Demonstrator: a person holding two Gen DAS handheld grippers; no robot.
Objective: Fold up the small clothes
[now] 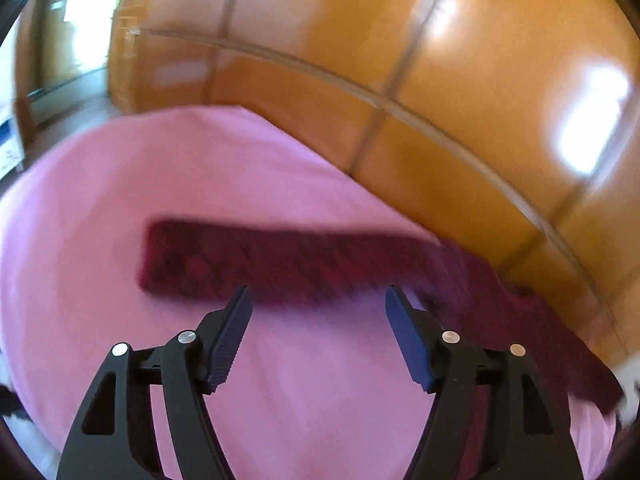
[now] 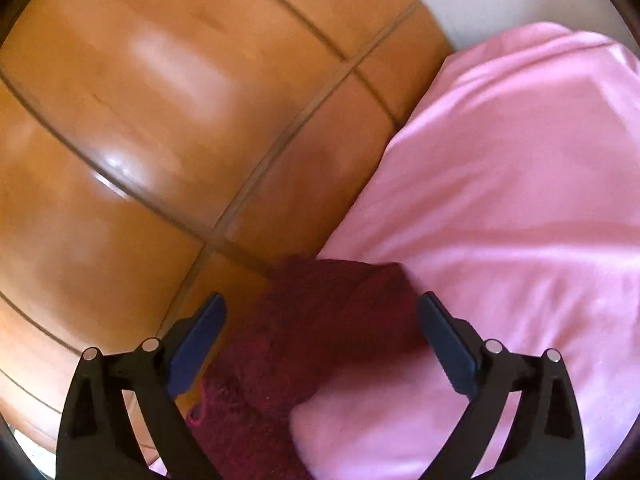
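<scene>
Left gripper jaws apart, empty; right gripper same. Maroon knit on pink sheet edge, tail overhanging; I judge folding unfinished.

Each wrist camera looks forward and down past its hand-held gripper, close over the shared pink sheet and maroon cloth.

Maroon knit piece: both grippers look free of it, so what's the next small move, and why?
Probably bring the right gripper down to pinch the end of the maroon knit piece that droops off the pink sheet toward the wooden floor. Both it and the left gripper stand open, holding nothing, and that end must come back before folding.
</scene>
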